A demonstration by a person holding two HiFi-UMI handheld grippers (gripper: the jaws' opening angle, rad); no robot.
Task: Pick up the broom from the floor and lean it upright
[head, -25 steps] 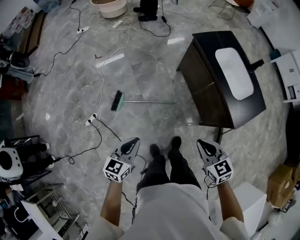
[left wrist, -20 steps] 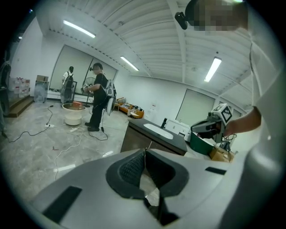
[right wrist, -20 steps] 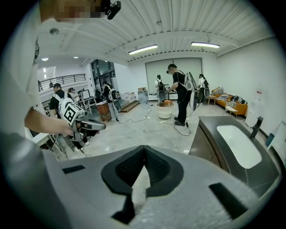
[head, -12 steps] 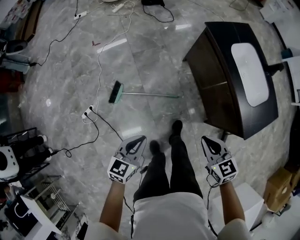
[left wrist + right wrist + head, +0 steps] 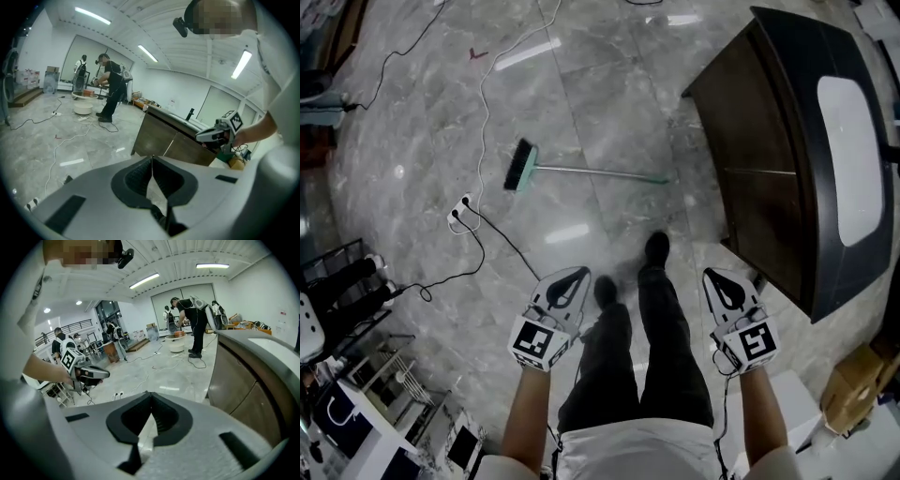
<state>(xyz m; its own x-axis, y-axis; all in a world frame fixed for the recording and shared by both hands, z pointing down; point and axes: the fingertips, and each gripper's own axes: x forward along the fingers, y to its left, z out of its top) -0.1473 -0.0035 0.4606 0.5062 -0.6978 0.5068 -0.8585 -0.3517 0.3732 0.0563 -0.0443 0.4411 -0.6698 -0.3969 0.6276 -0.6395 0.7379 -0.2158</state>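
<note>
1. The broom [image 5: 591,172] lies flat on the grey marble floor [image 5: 422,122]. Its green head is at the left and its thin handle runs right toward the dark cabinet [image 5: 759,159].
2. We hold the left gripper [image 5: 578,273] out in front of us, on the left of our legs. Its jaws are pressed together, with nothing between them.
3. We hold the right gripper [image 5: 710,275] on the other side of our legs. Its jaws are also together and empty.
4. Both grippers are well apart from the broom, which lies on the floor beyond our shoes [image 5: 656,247].
5. A power strip [image 5: 459,212] with a dark cable lies near the broom's head, not touching it.
6. A white basin [image 5: 851,159] is set into the top of the cabinet.
7. In the gripper views, another person [image 5: 110,86] stands far across the room.
</note>
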